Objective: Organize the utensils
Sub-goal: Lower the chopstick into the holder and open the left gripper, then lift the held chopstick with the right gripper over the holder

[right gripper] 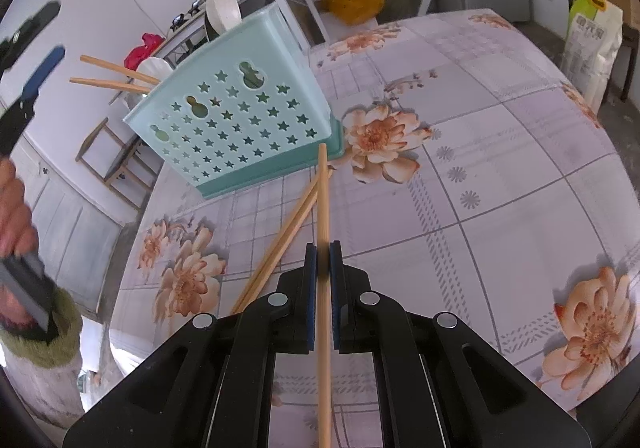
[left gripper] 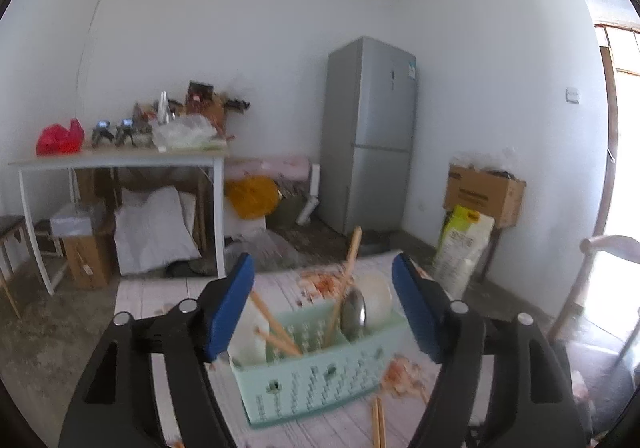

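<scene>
I hold a wooden chopstick point(right gripper: 323, 208) clenched in my right tongs point(right gripper: 323, 248) above the flowered counter point(right gripper: 500, 152), its far tip close to the foot of the pale green utensil basket point(right gripper: 236, 116), which shows just beyond and to the left. My left tongs point(left gripper: 323, 304) hang released with nothing between the blue pads point(left gripper: 230, 304), and the basket sits framed in the gap, near but not touched.

The risk, as I judge it, lies in the long stick: gripped near the middle, it may swing in the pads and strike the basket wall, not the open top. The basket looks light and already carries two chopsticks point(left gripper: 276, 328) in its left compartment, a metal spoon point(left gripper: 354, 312) and a tall wooden handle point(left gripper: 351, 256) towards the right, so a knock could tip it or slide it. A pair of loose chopsticks point(right gripper: 280, 240) lies crossed under my held one on the counter, to its left; lowering carelessly could roll them towards the near edge. A white bowl point(left gripper: 378, 300) stands just behind the basket.
</scene>
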